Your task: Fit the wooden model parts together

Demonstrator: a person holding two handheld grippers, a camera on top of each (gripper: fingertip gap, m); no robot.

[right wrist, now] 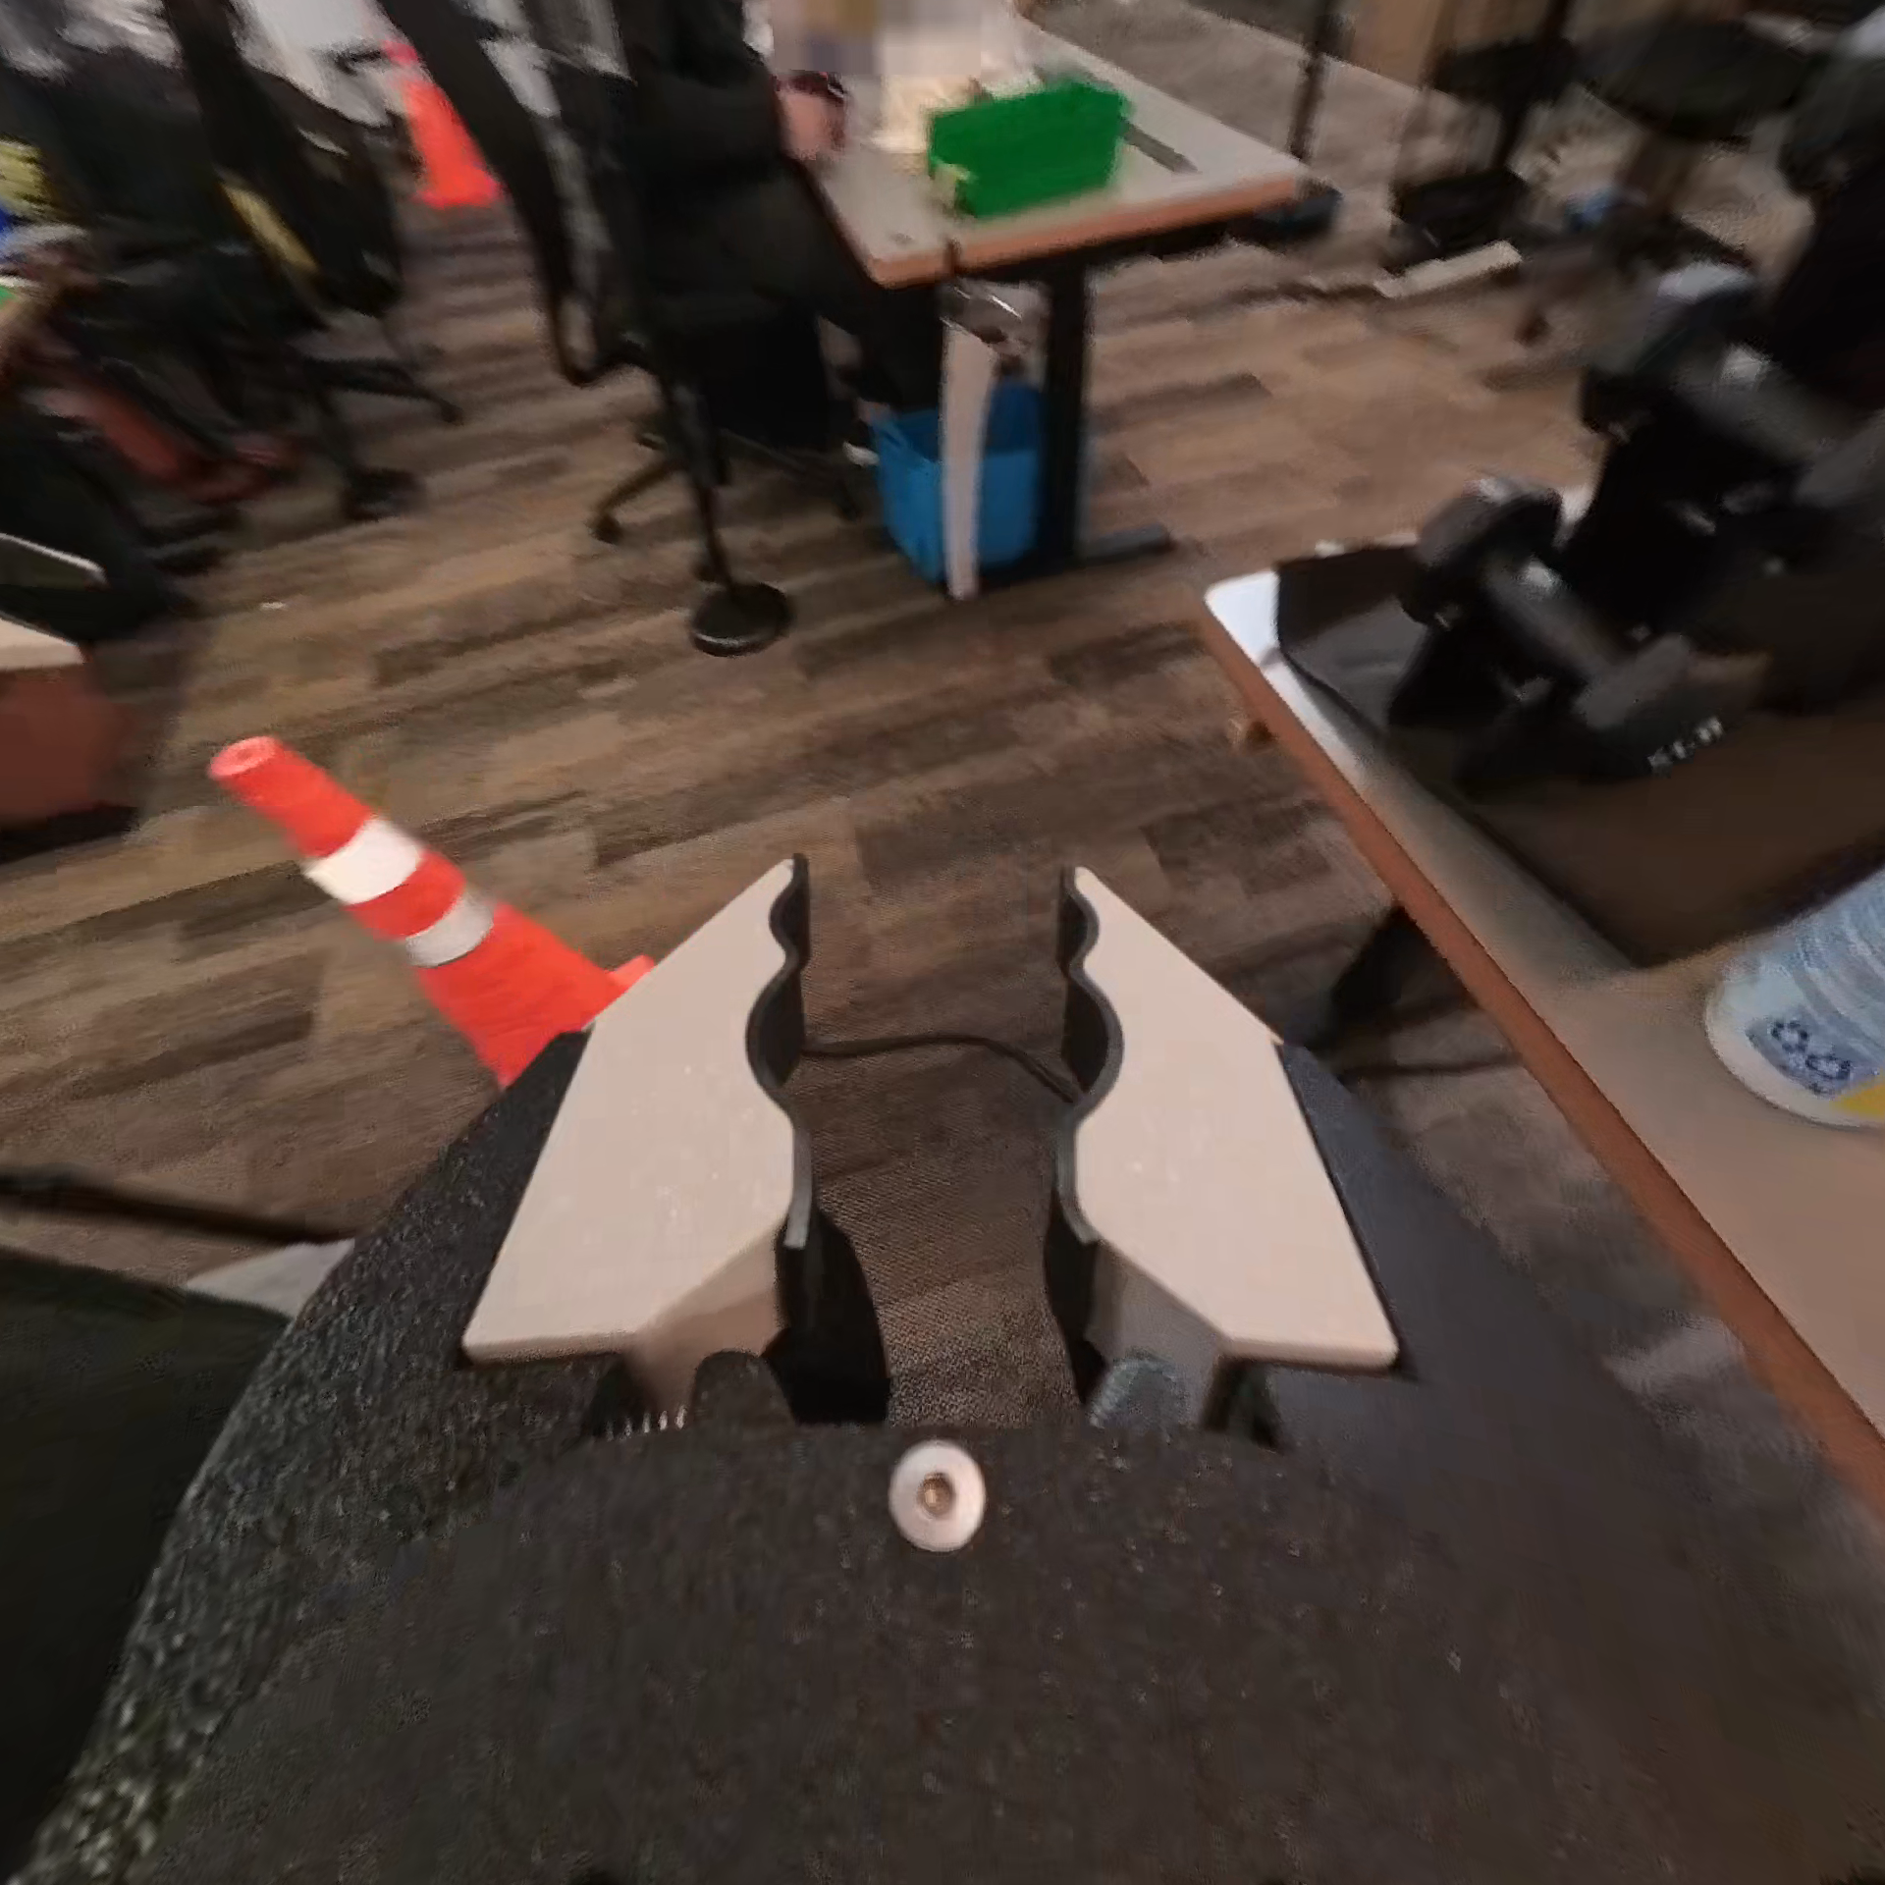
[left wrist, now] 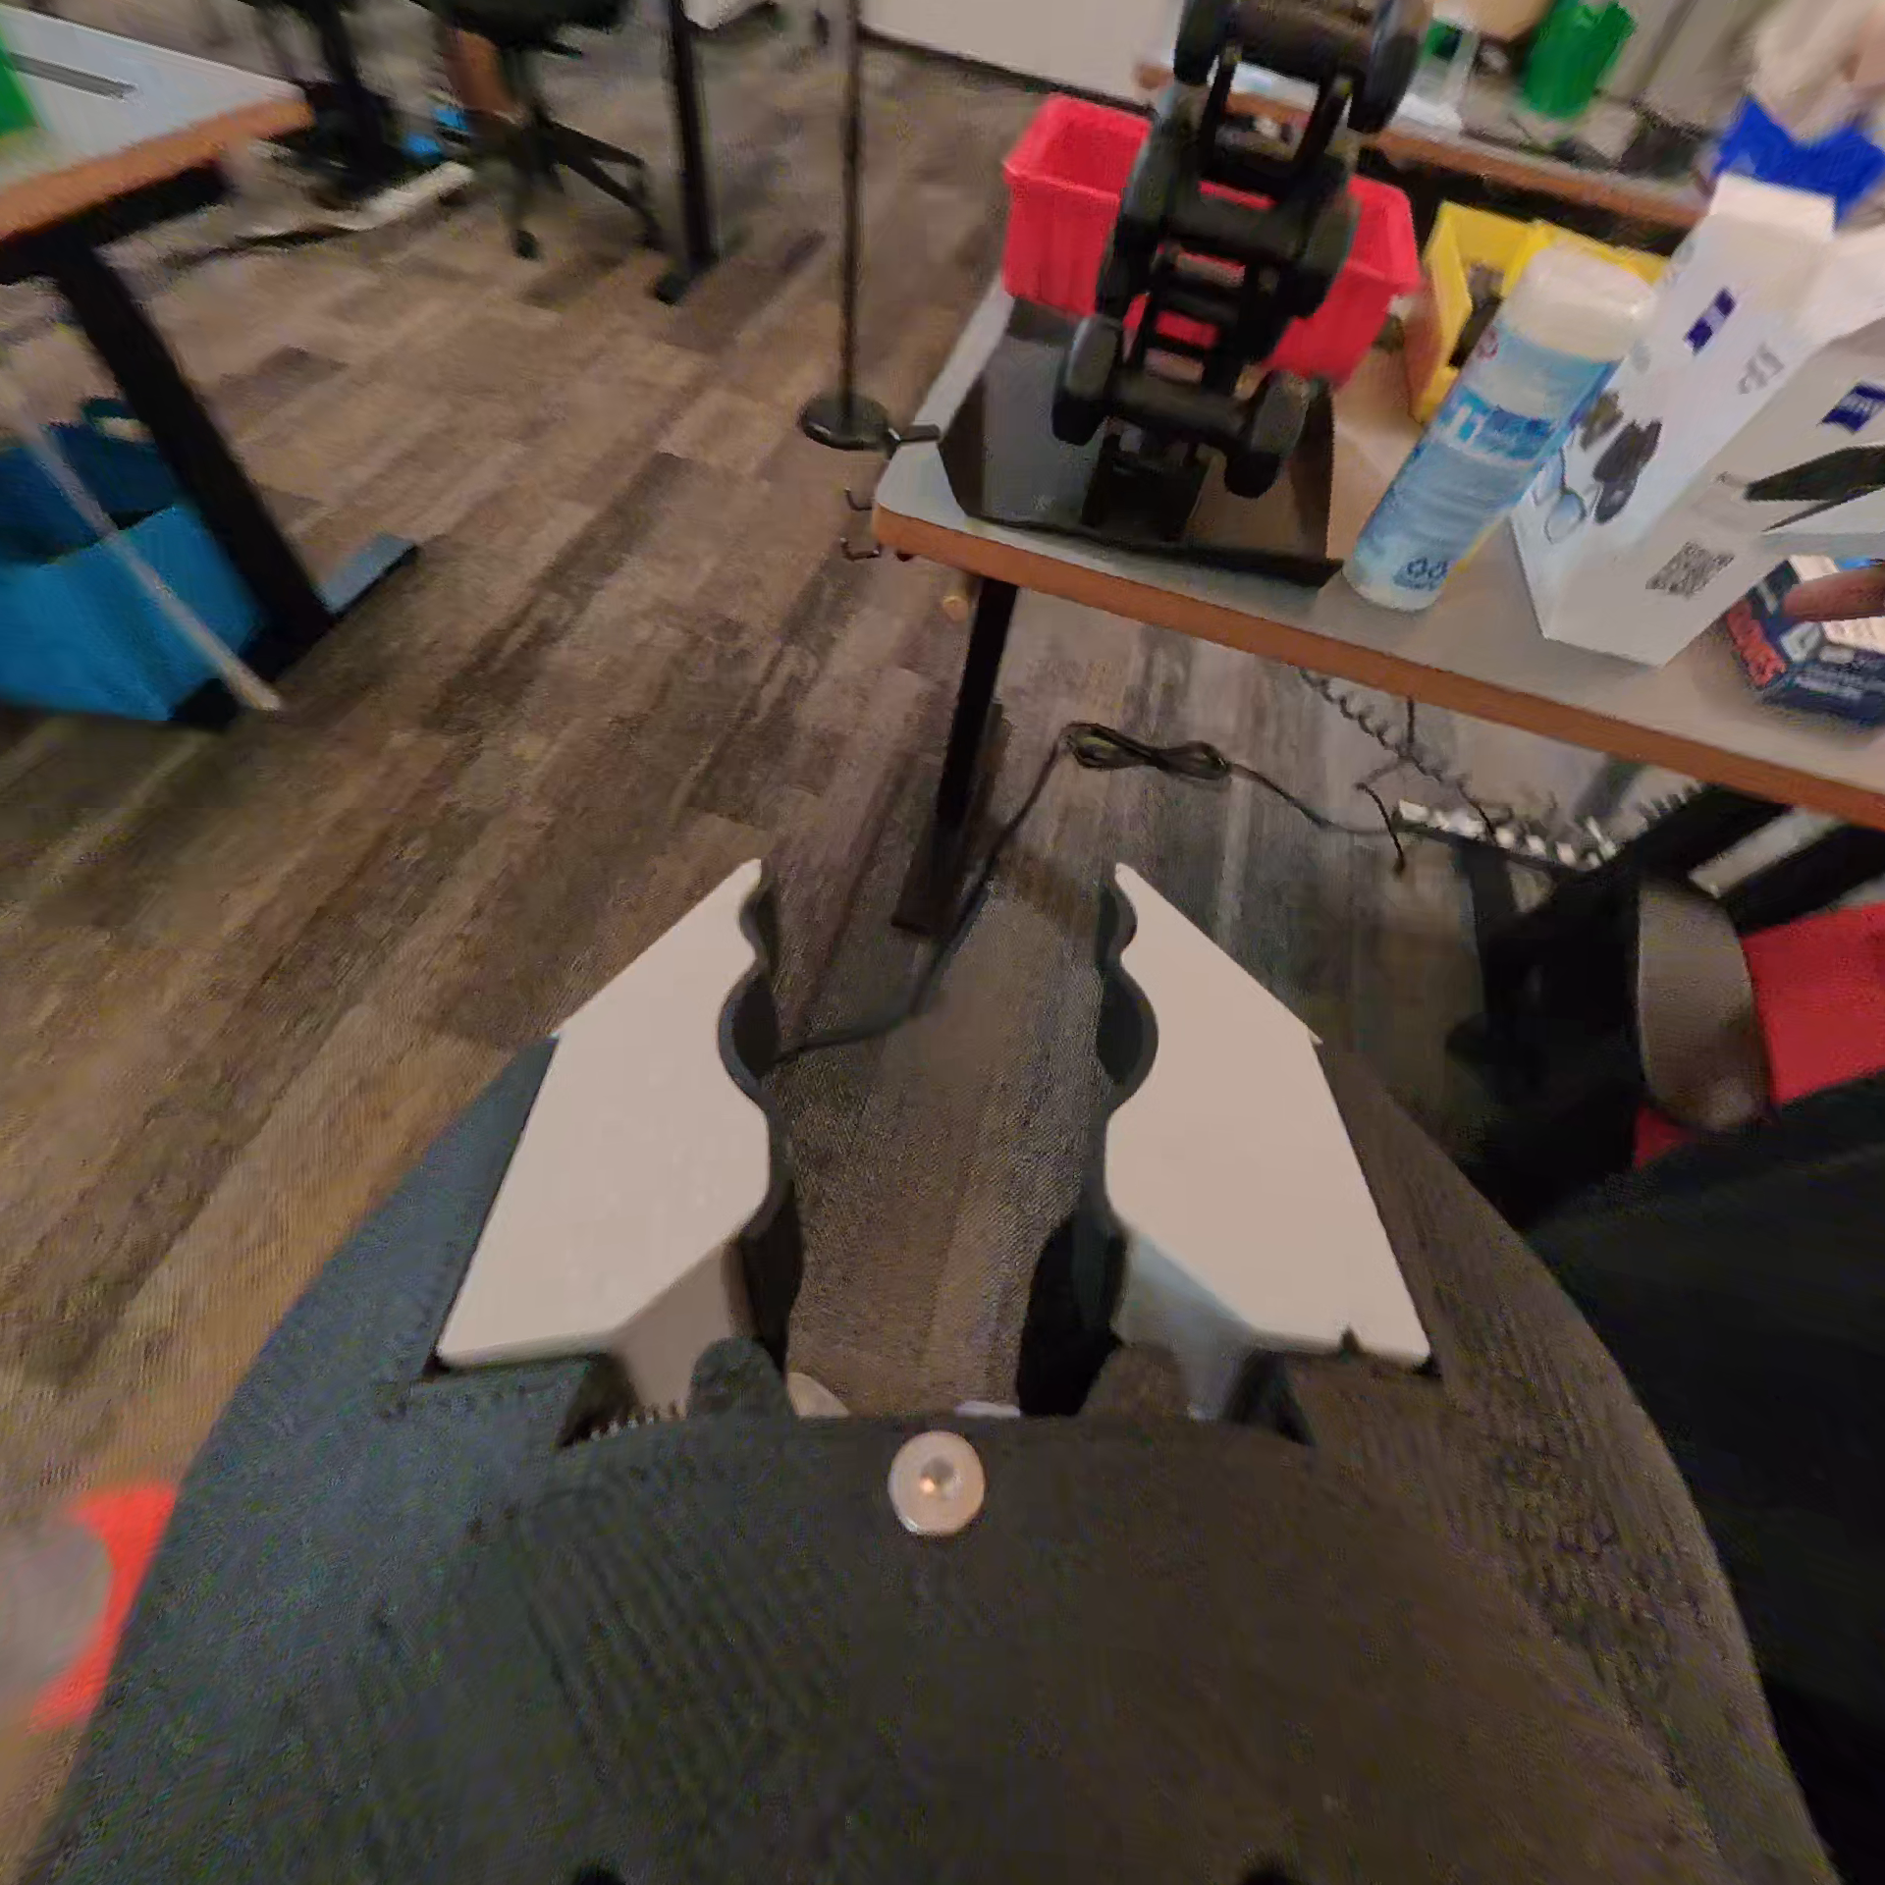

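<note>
Two hand-held grippers, left [left wrist: 938, 898] and right [right wrist: 933, 898], gaping, empty; wooden parts unseen; counter [left wrist: 1275, 612] at 2 o'clock to be searched first.

1. White boxes [left wrist: 1754, 408] on the tabletop [left wrist: 1173, 602]: blue logo patches and a square code, not quoted.
2. Wipes canister [left wrist: 1479, 428]: printed blue label.
3. Small blue box [left wrist: 1816, 653]: print, blurred.
</note>
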